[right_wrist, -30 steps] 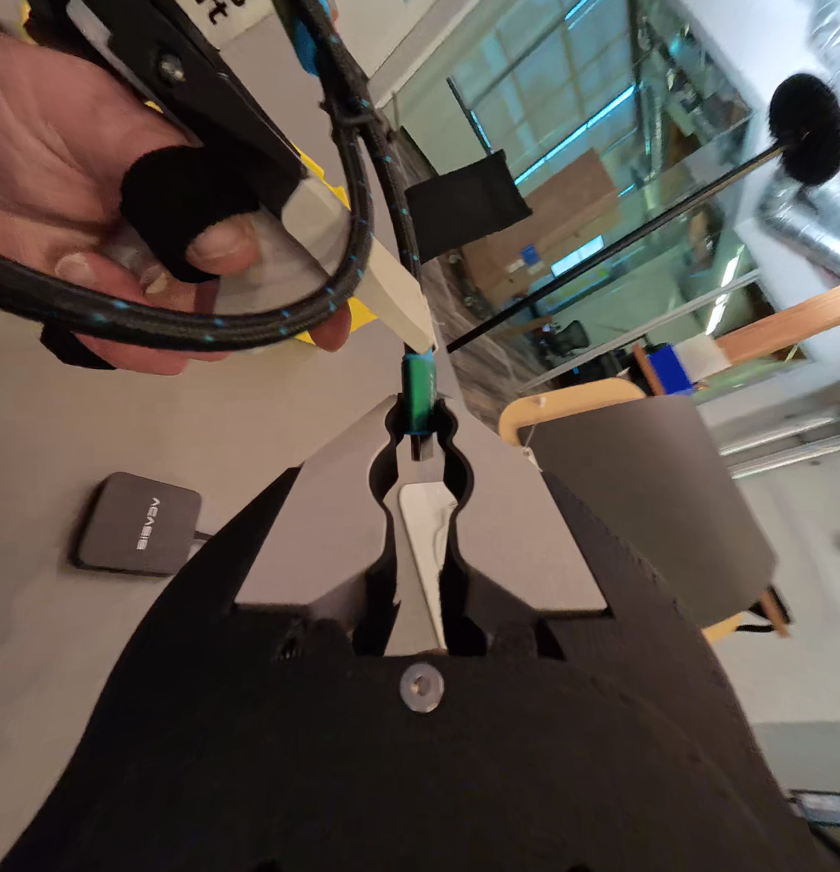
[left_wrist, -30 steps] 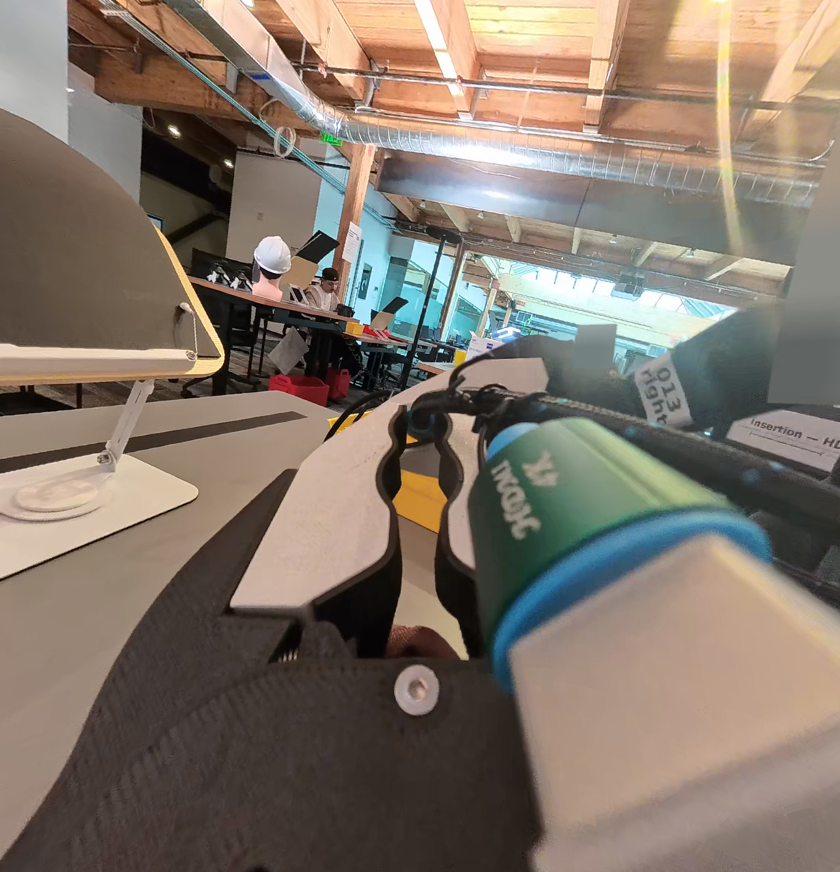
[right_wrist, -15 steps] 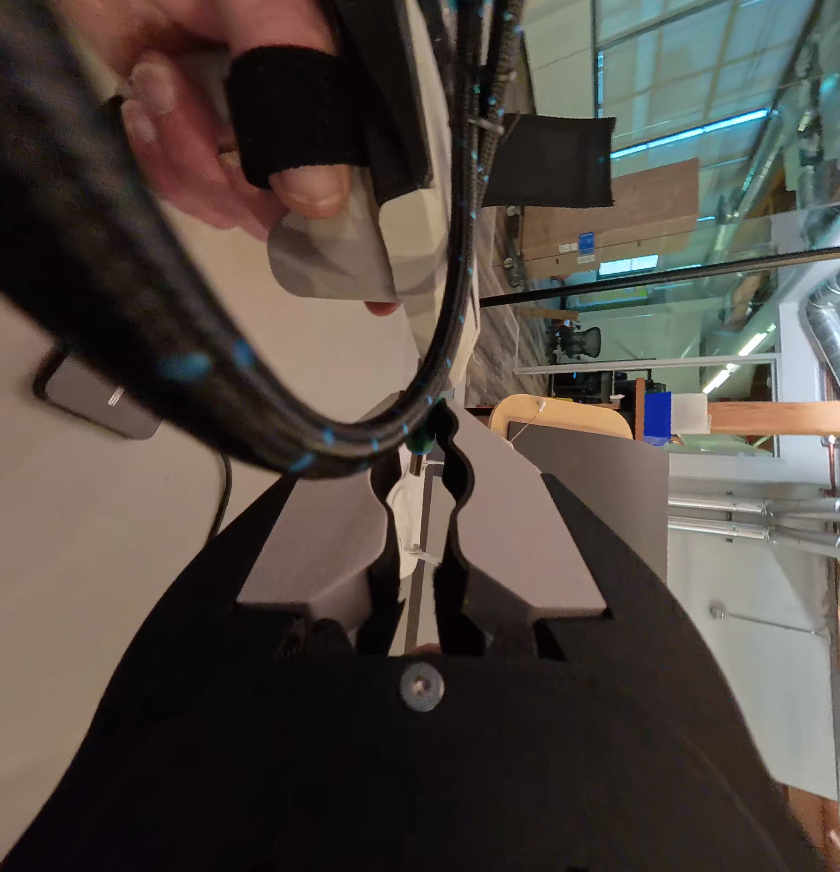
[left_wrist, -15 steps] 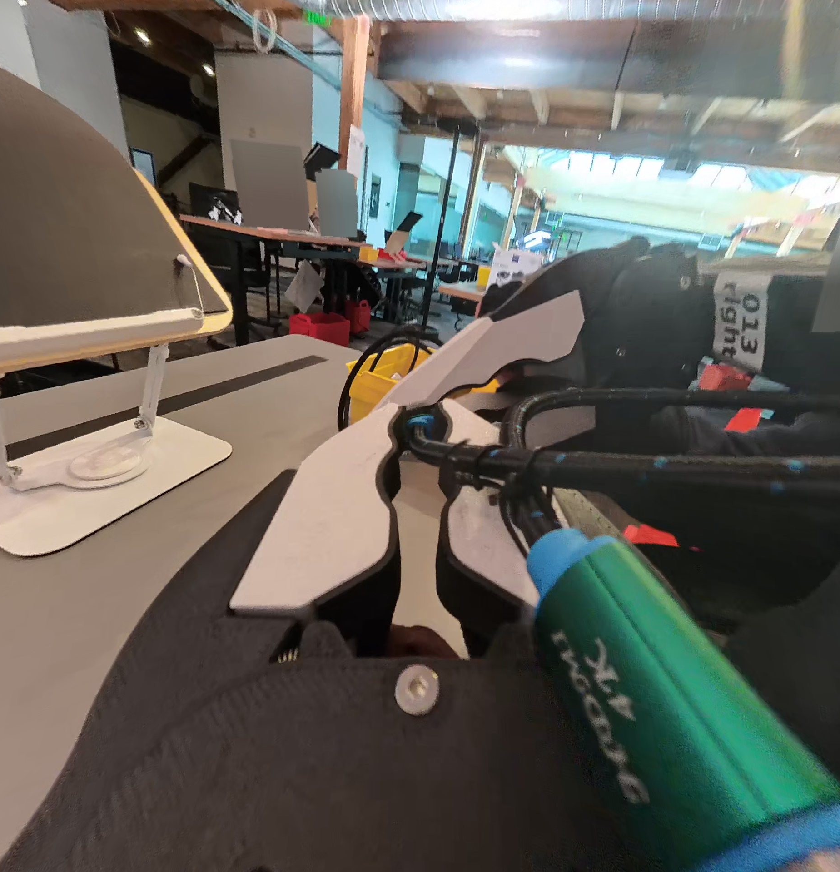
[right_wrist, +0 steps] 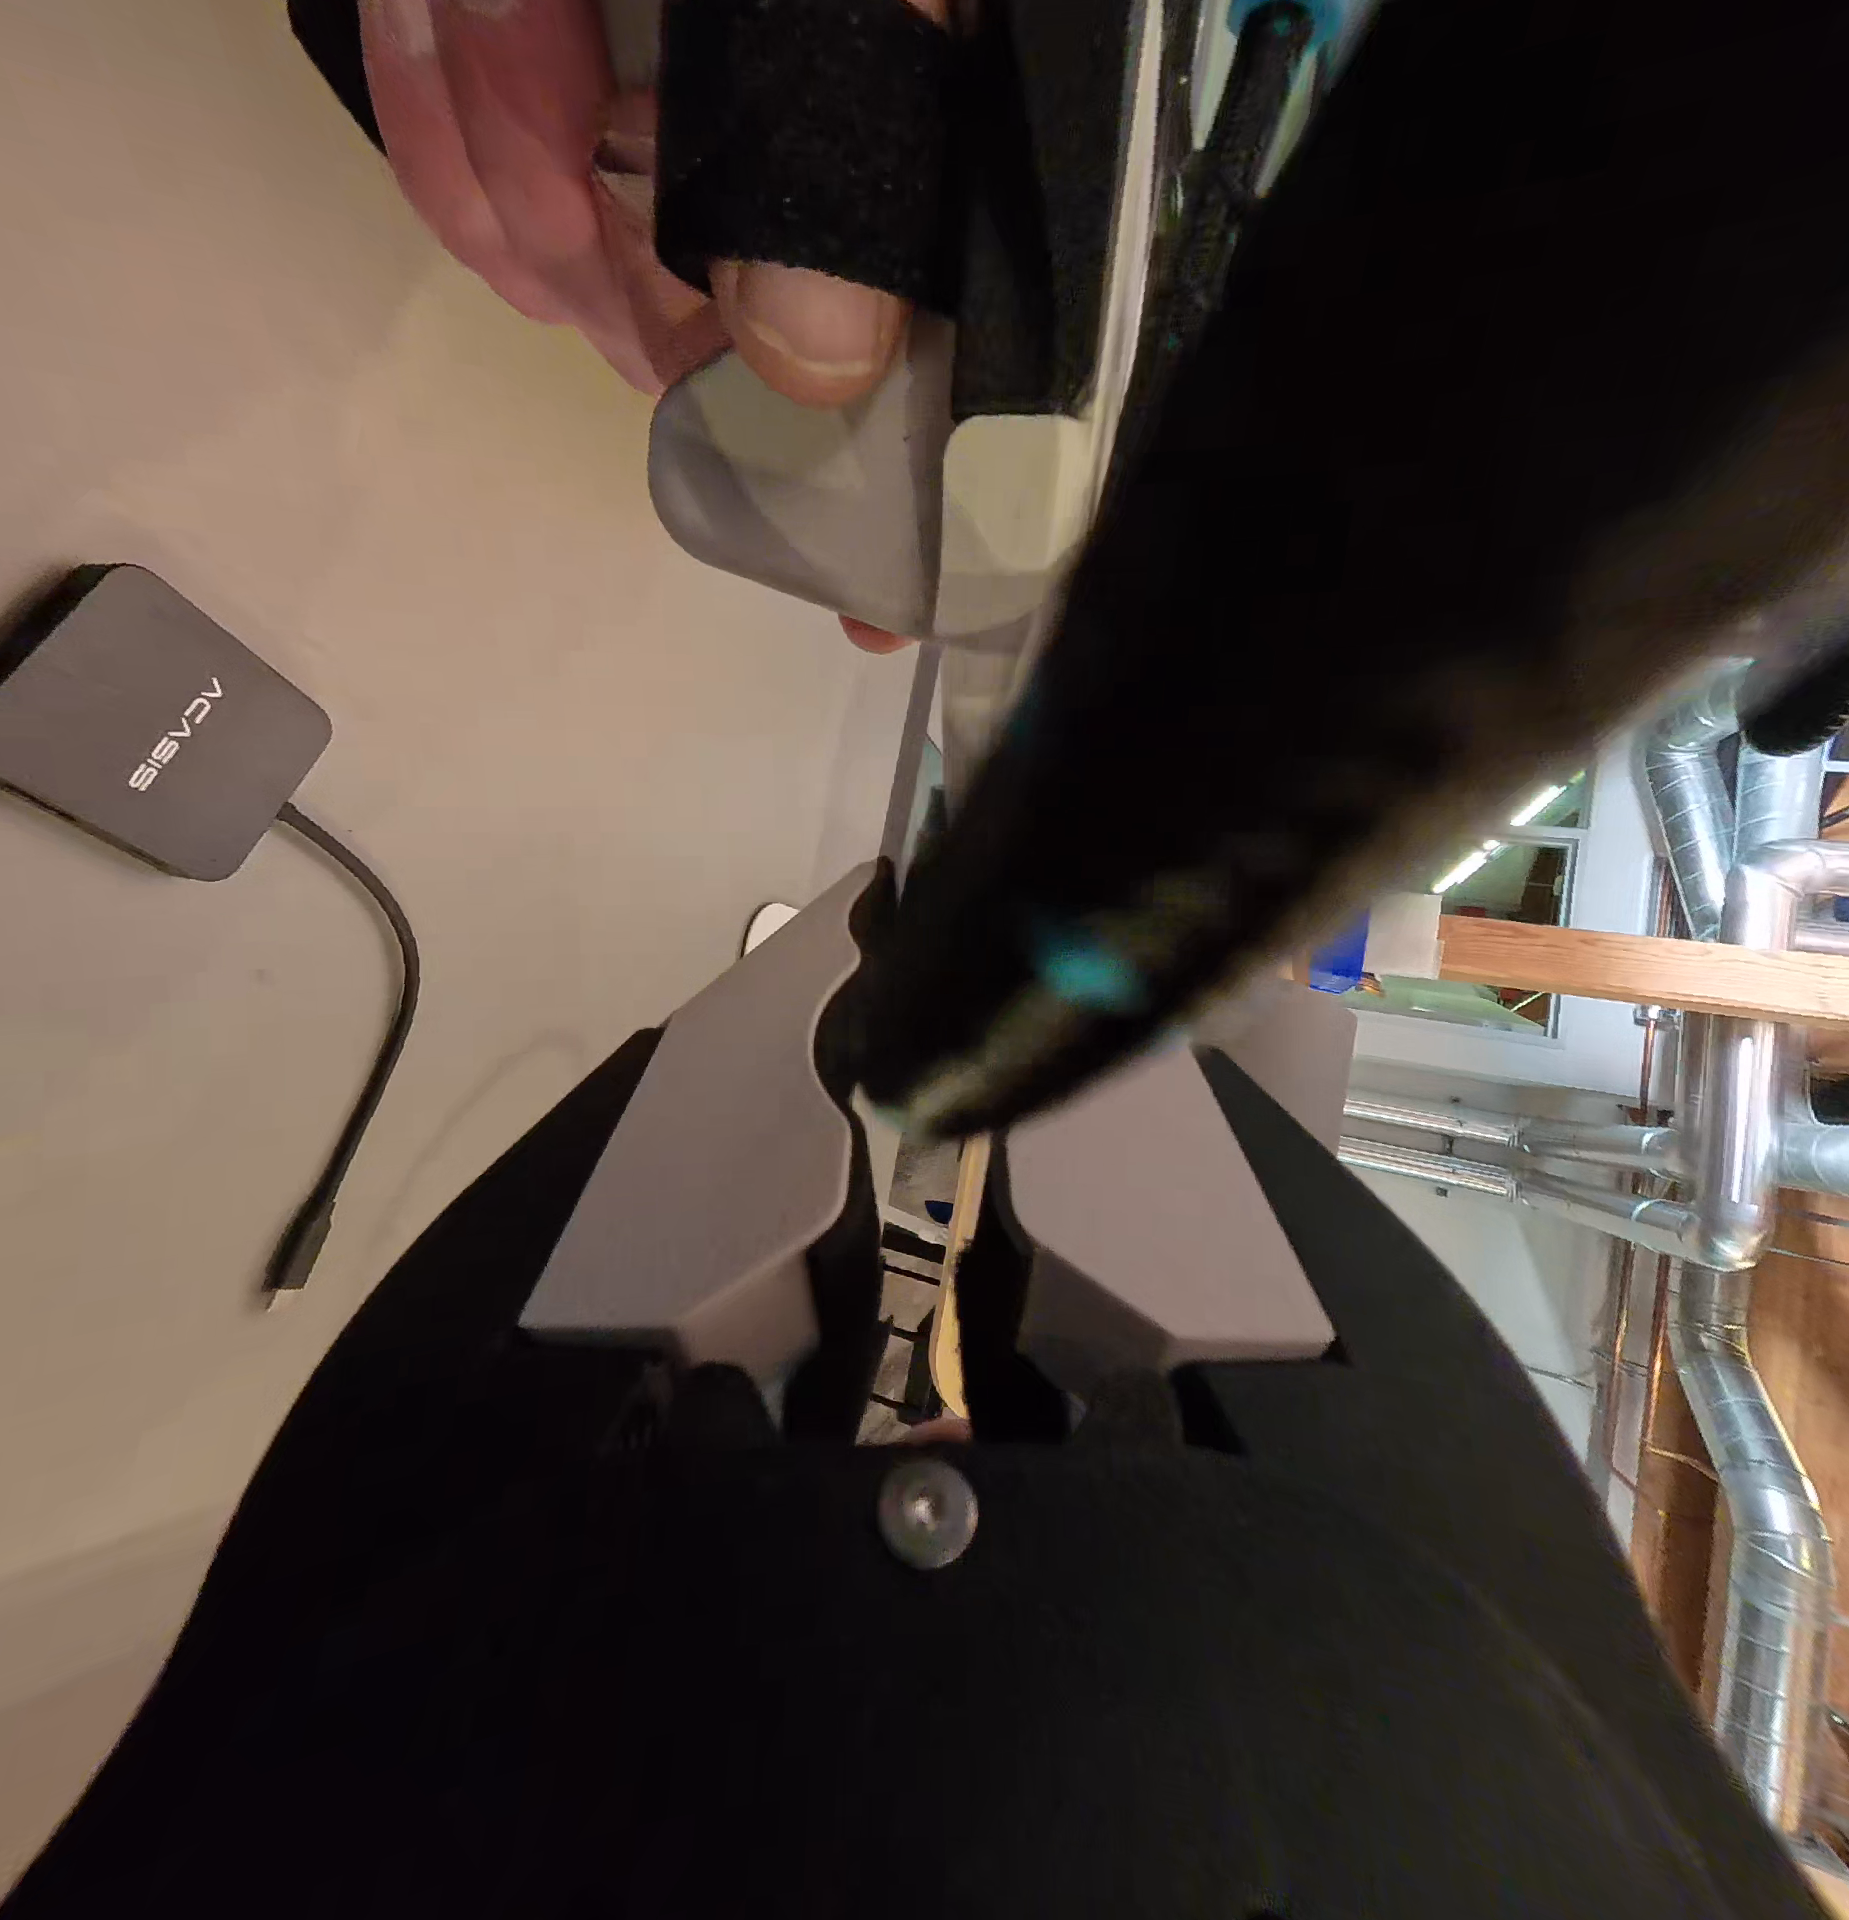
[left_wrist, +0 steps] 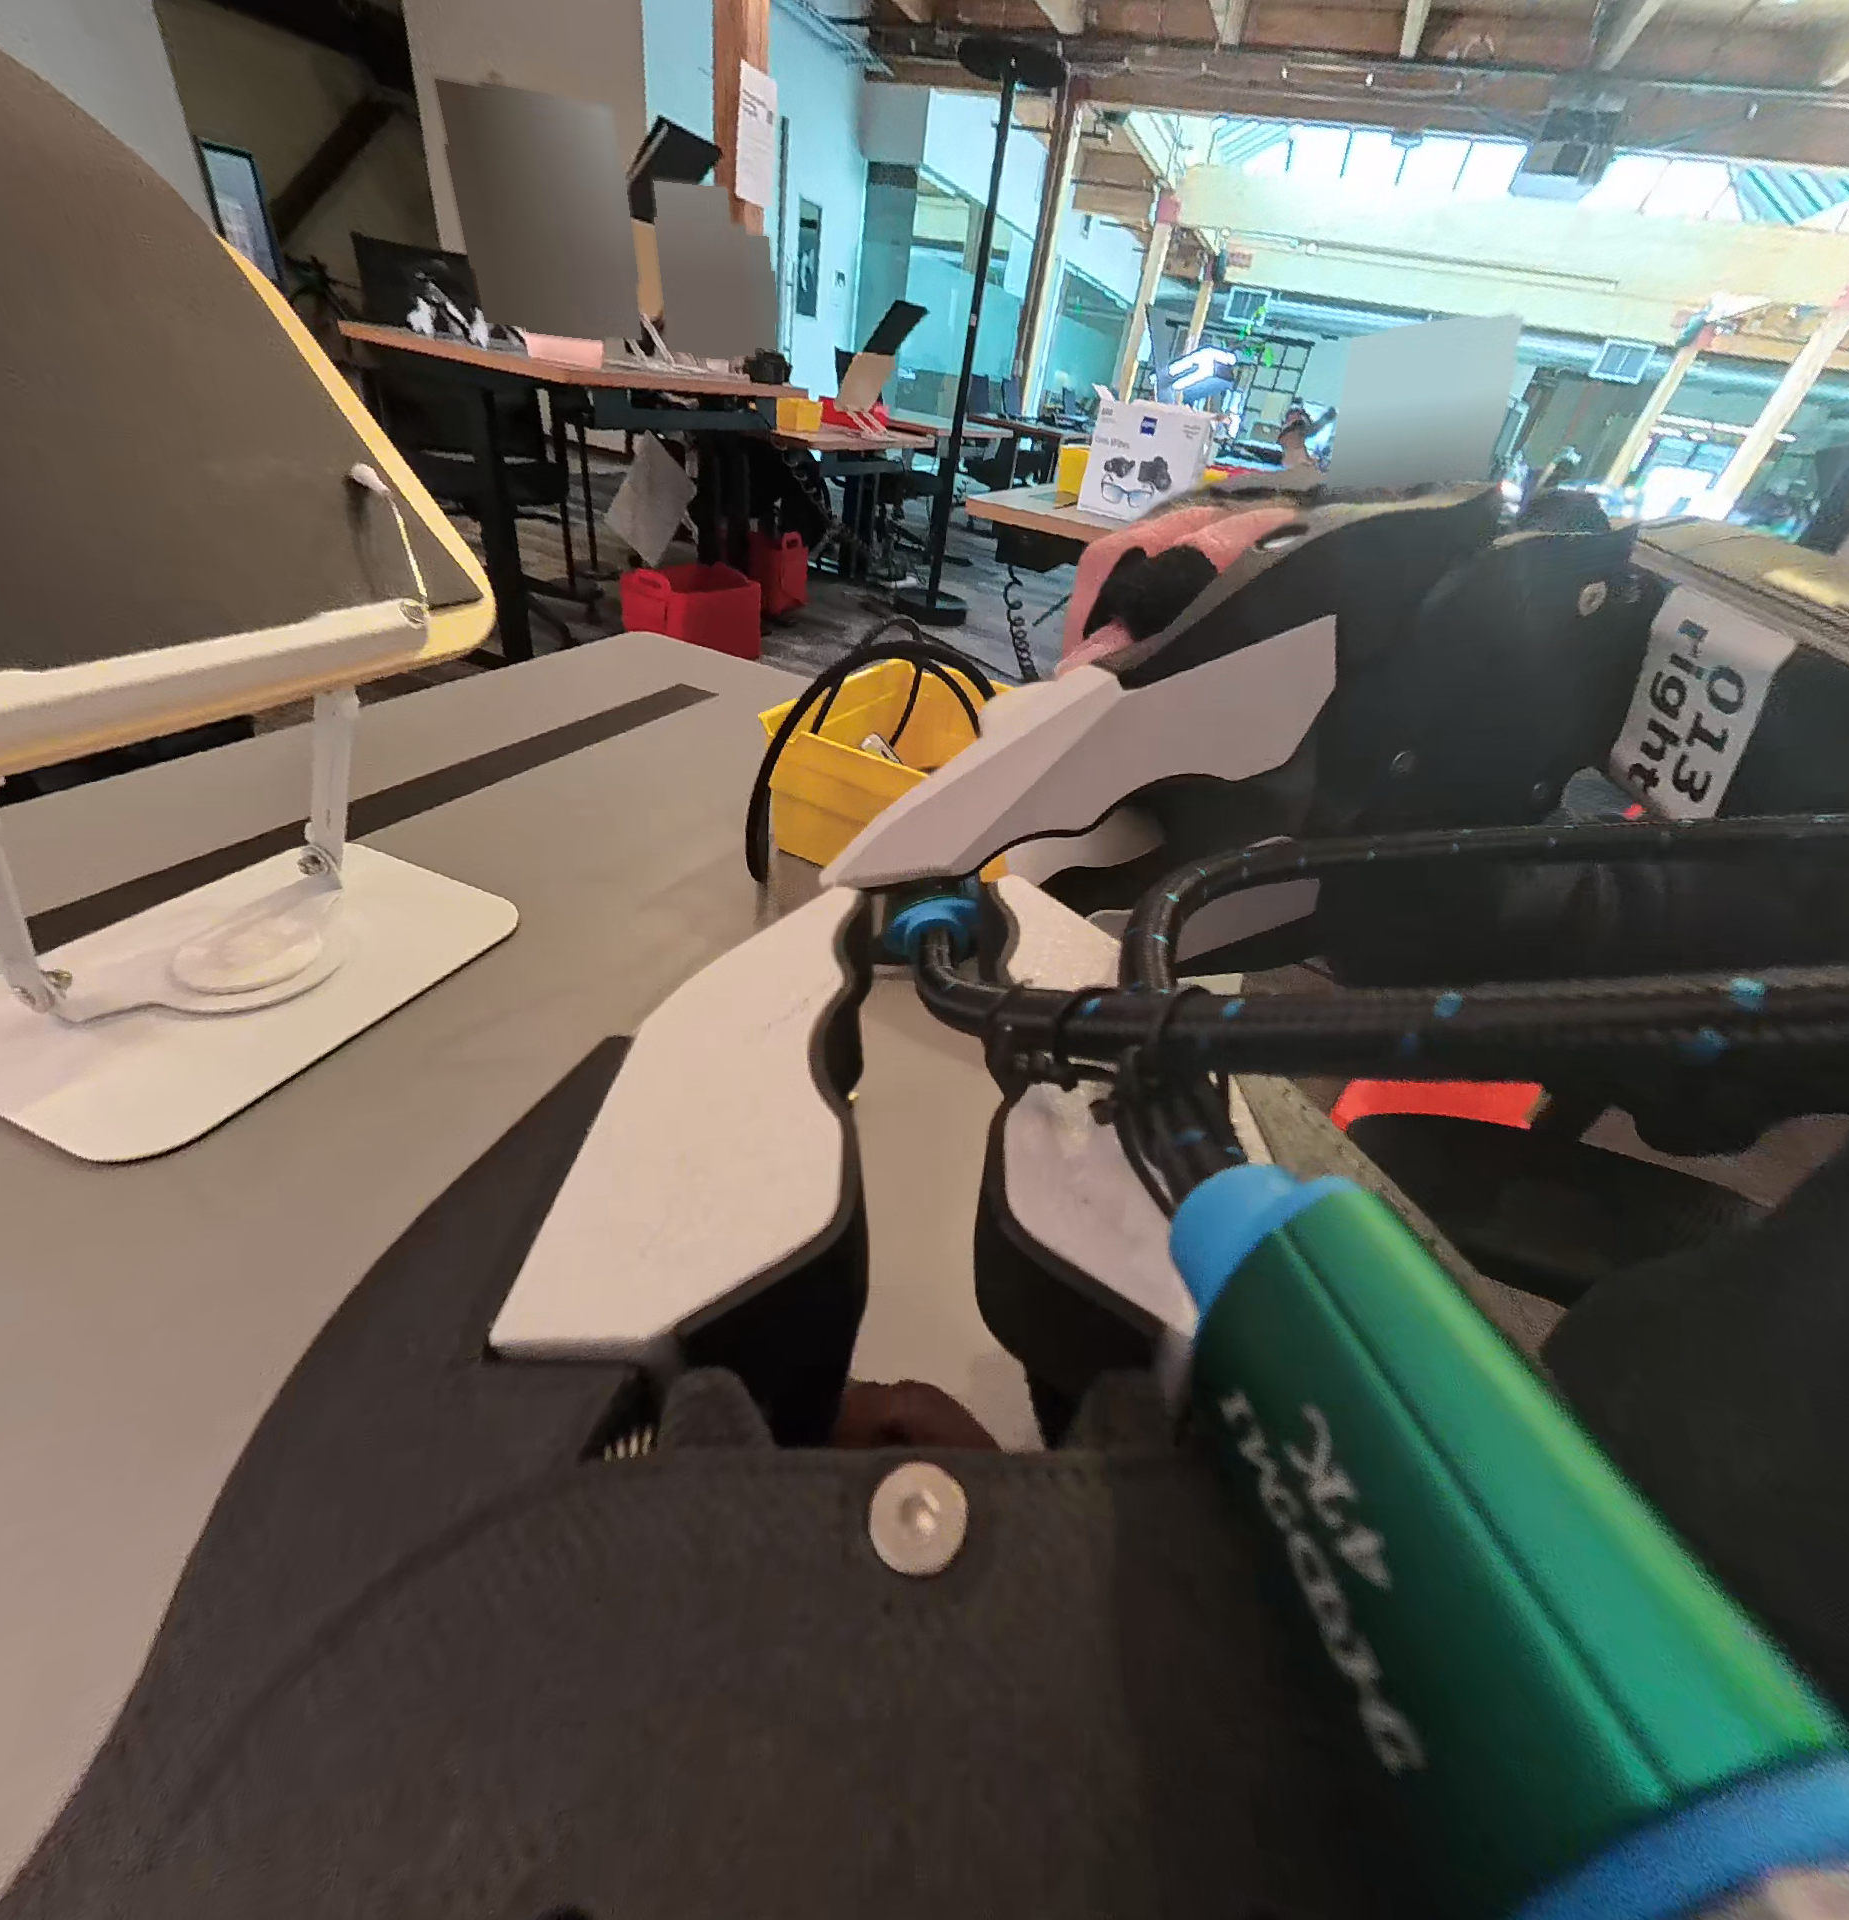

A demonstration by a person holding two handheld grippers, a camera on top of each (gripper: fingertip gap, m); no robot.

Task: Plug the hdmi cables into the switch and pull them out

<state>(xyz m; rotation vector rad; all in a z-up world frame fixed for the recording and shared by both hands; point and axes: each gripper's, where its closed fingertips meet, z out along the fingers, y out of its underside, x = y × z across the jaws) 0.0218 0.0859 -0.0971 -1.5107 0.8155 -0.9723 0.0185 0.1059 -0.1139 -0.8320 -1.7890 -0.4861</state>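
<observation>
My left gripper (left_wrist: 935, 916) is shut on the blue collar of a green HDMI plug (left_wrist: 930, 920), held above the grey table (left_wrist: 276, 1299). Its black braided cable (left_wrist: 1419, 1013) runs off to the right. A second green plug (left_wrist: 1471, 1538) on the same bundle hangs close to the camera. My right gripper (left_wrist: 899, 883) meets the same plug from the right, its fingers nearly together. In the right wrist view the blurred cable (right_wrist: 1159, 883) hides my right gripper's (right_wrist: 935, 935) tips. The switch (right_wrist: 146, 722), a dark grey square box with a short lead (right_wrist: 380, 987), lies on the table at left.
A white laptop stand (left_wrist: 224, 997) stands on the table at left. A yellow bin (left_wrist: 847, 769) holding a black cable sits behind the grippers. A person's hand (right_wrist: 587, 156) grips the left gripper's handle. Desks and red bins stand farther back. My left and right fingertips are right by each other. Left tips and right tips are each some 20 cm from the switch (right_wrist: 146, 722).
Both grippers have tilted down and turned while staying together at the plug. The cable bundle has swung across the right wrist view. The switch and its lead now show more fully.
</observation>
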